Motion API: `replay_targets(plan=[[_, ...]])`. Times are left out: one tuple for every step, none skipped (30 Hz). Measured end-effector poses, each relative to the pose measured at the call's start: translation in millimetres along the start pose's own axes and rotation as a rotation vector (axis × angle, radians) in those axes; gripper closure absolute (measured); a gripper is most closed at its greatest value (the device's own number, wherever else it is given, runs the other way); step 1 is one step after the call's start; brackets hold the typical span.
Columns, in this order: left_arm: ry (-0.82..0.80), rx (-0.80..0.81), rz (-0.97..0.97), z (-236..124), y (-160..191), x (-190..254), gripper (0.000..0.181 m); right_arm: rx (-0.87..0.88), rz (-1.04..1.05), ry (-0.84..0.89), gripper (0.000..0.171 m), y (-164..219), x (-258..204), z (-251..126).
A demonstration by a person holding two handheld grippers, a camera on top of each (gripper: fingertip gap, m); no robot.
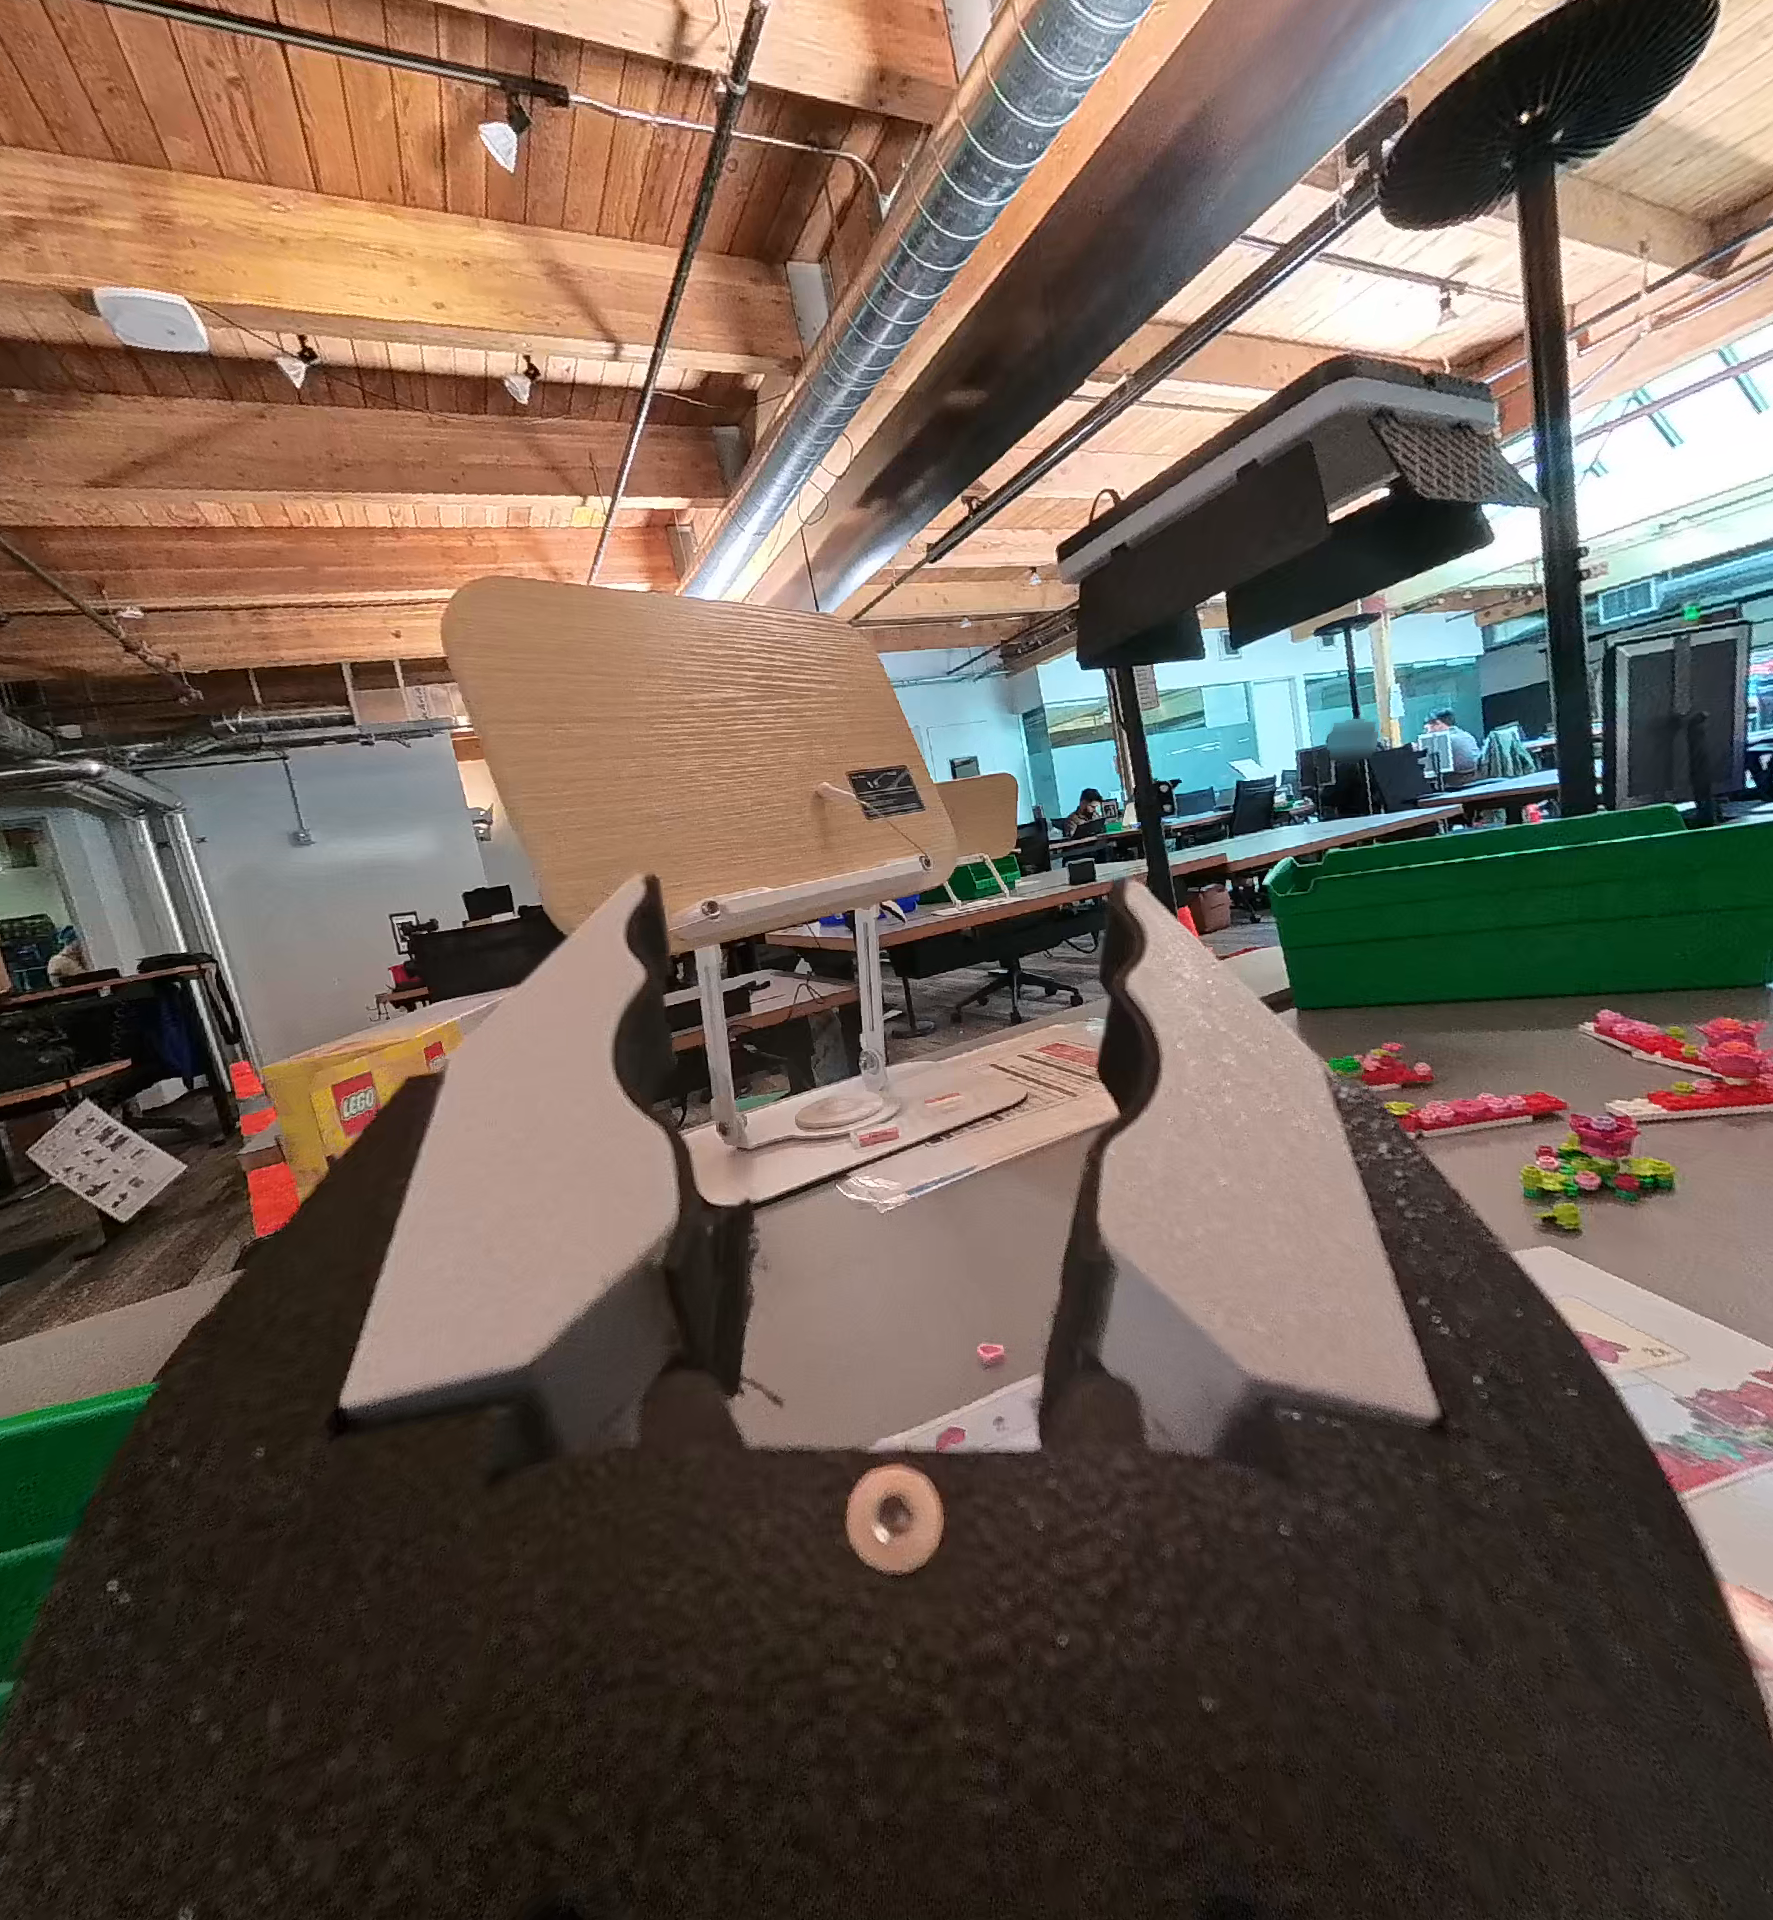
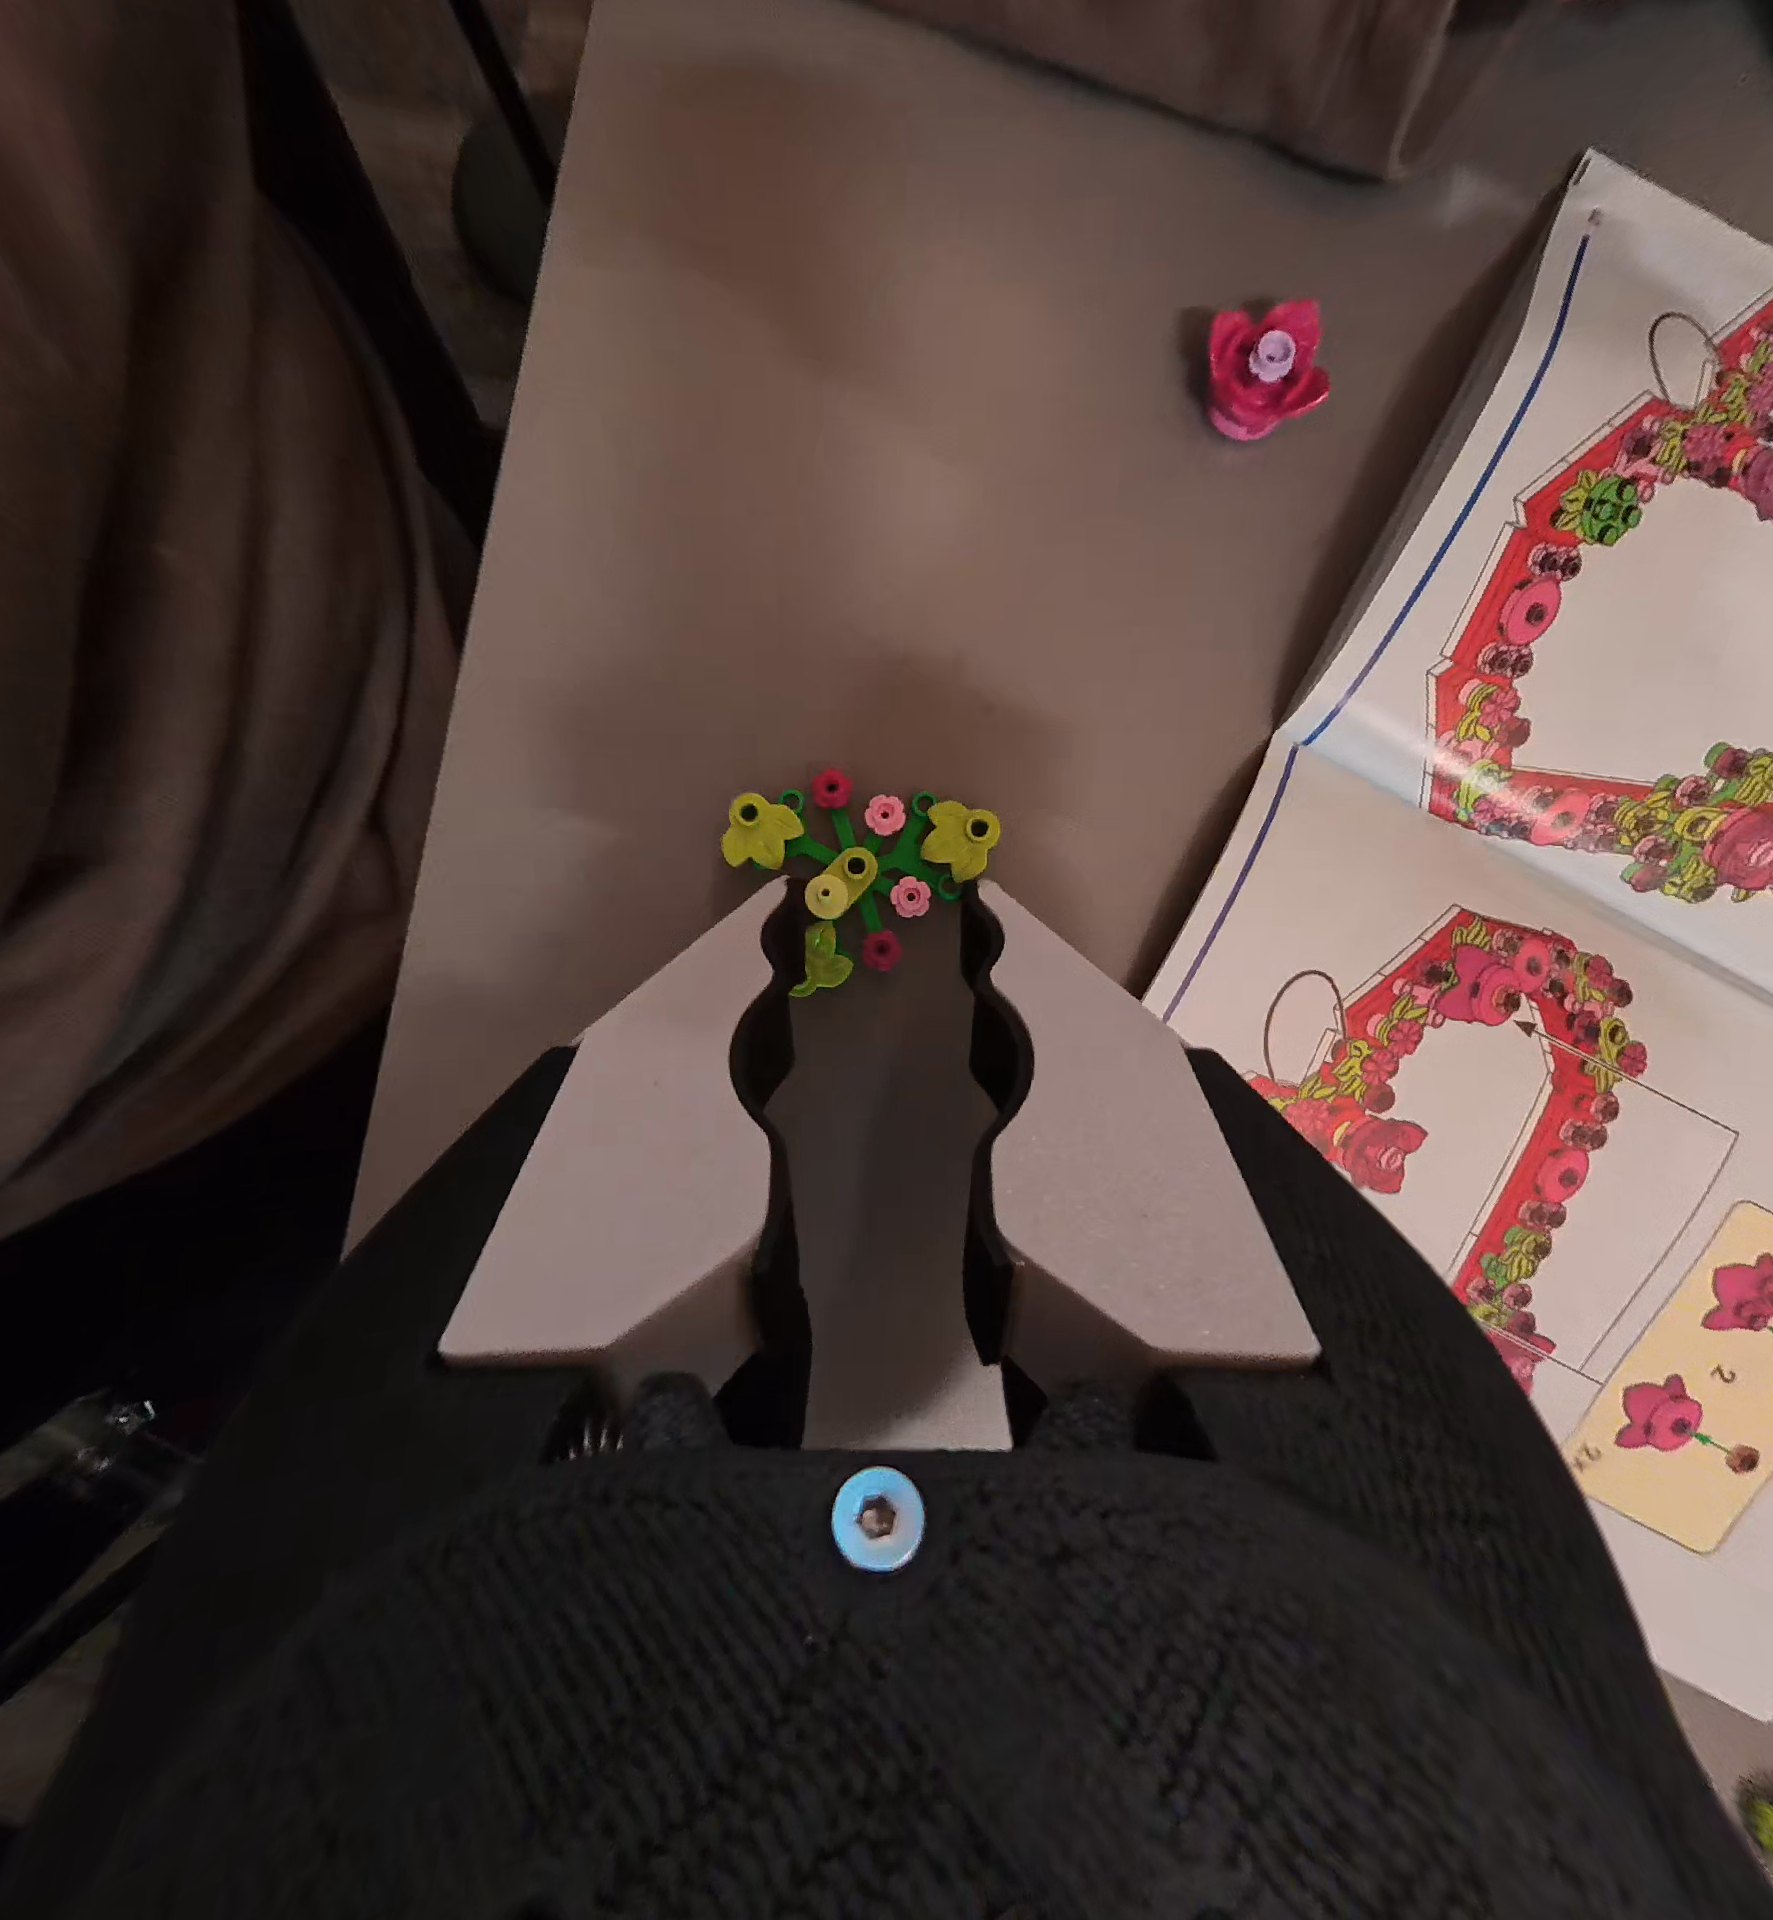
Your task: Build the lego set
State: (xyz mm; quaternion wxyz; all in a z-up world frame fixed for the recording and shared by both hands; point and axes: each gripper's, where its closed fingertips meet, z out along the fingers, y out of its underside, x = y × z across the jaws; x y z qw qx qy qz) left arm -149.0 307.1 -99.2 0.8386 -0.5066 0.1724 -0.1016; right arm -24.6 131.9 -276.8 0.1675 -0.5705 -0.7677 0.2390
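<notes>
Green sprig cluster: dark green stem piece carrying lime leaves plus small pink and red flower studs. It lies flat on the desk, directly ahead of the right gripper, partly between the fingertips.

Right jaws spread, nothing pinched; the cluster's lower leaves and one red stud sit inside the gap, the outer leaves wider than the opening. Tips appear near or at desk level; contact cannot be told.

Magenta flower piece stands well apart, up and to the right. Open instruction booklet lies at the right edge, showing a red flowered frame.

Left gripper is lifted, pointing across the room toward a wooden book stand; jaws spread, empty. Red and white flowered strips and another sprig lie on the desk to its right, green bins beyond.

Judgement: step in hand is picking up the sprig cluster. To do it well, close on the stiff central stem rather than the leaves, squeeze gently so studs do not pop off, lift straight.
</notes>
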Motion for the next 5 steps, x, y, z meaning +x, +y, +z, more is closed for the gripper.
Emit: replay_targets(plan=[[0.007,-0.003,0.004,0.3,0.7,1.9,0.1,-0.012,0.0,0.001,0.137,0.3,-0.6,-1.3],[0.012,-0.006,0.01,0.6,1.2,3.5,0.1,-0.02,0.001,0.005,0.133,0.4,-1.0,-2.9],[0.015,-0.007,0.017,0.8,1.3,4.6,0.1,-0.021,-0.001,0.017,0.132,-0.3,-0.8,-4.4],[0.017,-0.007,0.021,0.8,1.2,5.4,0.1,-0.019,-0.008,0.037,0.132,-0.9,0.6,-5.5],[0.019,-0.007,0.022,0.8,1.2,5.9,0.1,-0.026,-0.016,0.063,0.132,0.0,3.0,-6.3]])
